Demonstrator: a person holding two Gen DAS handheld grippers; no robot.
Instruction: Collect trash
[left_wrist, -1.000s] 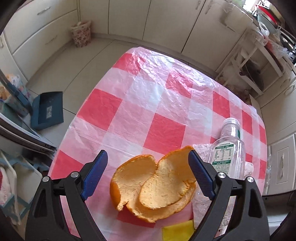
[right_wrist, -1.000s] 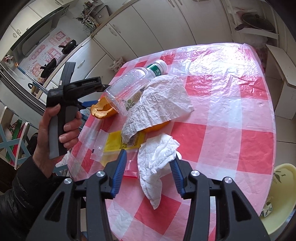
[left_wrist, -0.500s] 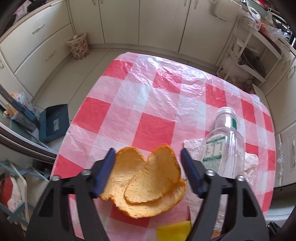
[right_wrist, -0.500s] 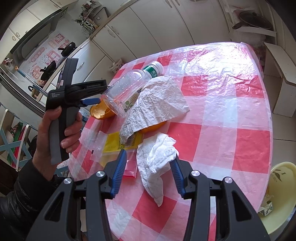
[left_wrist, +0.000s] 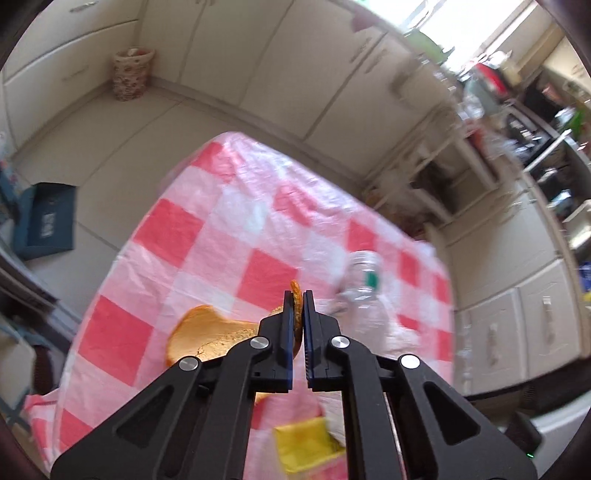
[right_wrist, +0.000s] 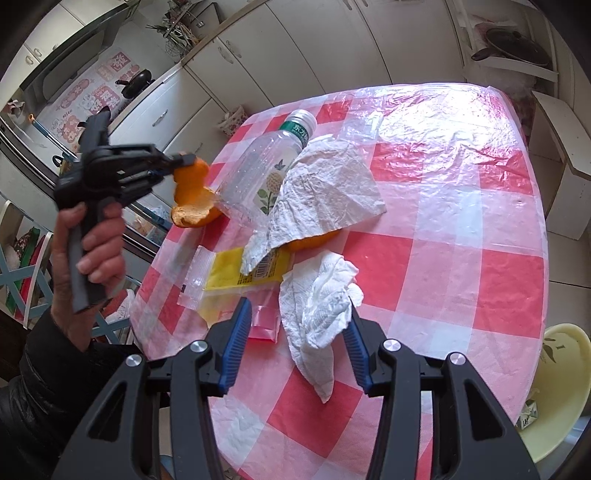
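Observation:
My left gripper (left_wrist: 298, 295) is shut on an orange peel (left_wrist: 207, 338), pinching its upper edge; in the right wrist view the gripper (right_wrist: 184, 159) holds the peel (right_wrist: 192, 192) lifted at the table's left edge. My right gripper (right_wrist: 297, 314) is open, its blue fingers either side of a crumpled white tissue (right_wrist: 317, 295) on the red-checked tablecloth (right_wrist: 461, 229). An empty clear plastic bottle (right_wrist: 266, 173) lies on its side, partly under a flat paper napkin (right_wrist: 321, 192). More orange peel (right_wrist: 314, 240) shows under the napkin. A yellow zip bag (right_wrist: 236, 273) lies in front.
A pale yellow bin (right_wrist: 554, 387) stands on the floor at the table's right. A small patterned basket (left_wrist: 131, 72) stands by the cabinets. A blue box (left_wrist: 46, 221) lies on the floor left of the table. Shelves and stools crowd the far side.
My left gripper has shut on the orange peel and lifted it off the table, tilting upward. My right gripper has edged closer around the crumpled tissue and stays open.

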